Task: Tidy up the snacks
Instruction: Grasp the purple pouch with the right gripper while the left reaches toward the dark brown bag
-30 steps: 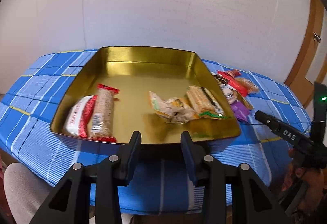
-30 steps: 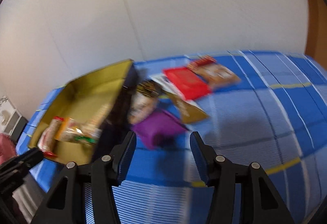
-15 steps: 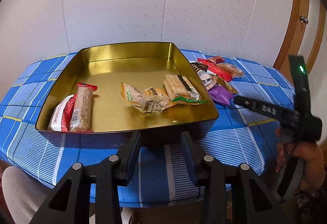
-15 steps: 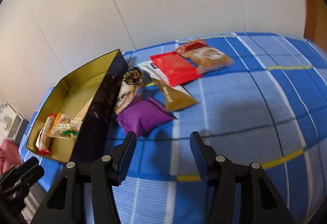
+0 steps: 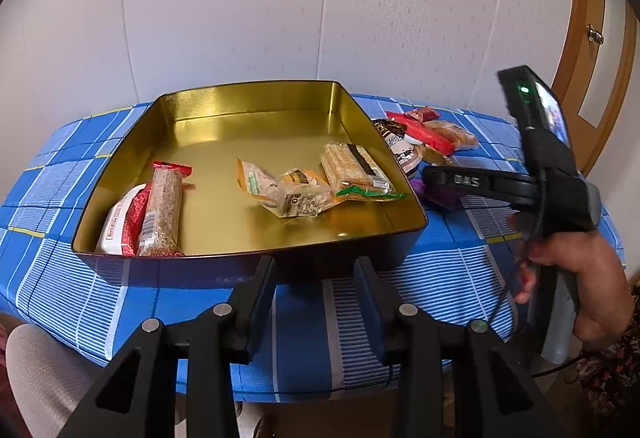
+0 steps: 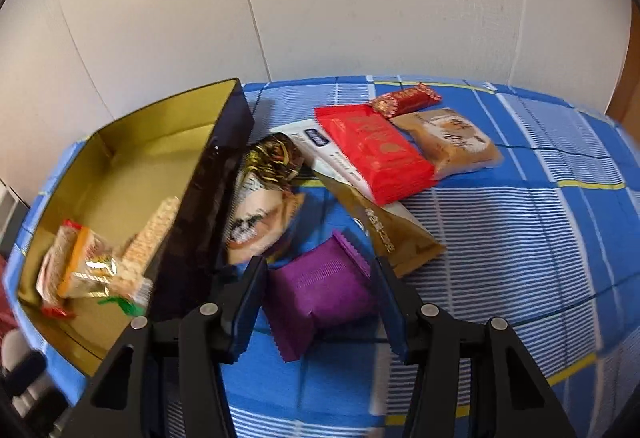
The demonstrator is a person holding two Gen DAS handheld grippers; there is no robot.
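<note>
Both wrist views look down, seemingly close; sharing the gold tin (image 5: 248,158).

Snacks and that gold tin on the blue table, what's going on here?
A person is sorting snacks into the gold tin with a handheld gripper in each hand. Several packets already lie in the tin. The right gripper is open, its fingers on either side of the purple packet beside the tin, seemingly not gripping it yet. More snacks, including a red packet, wait on the tablecloth. The left gripper hangs open and empty before the tin.
</note>
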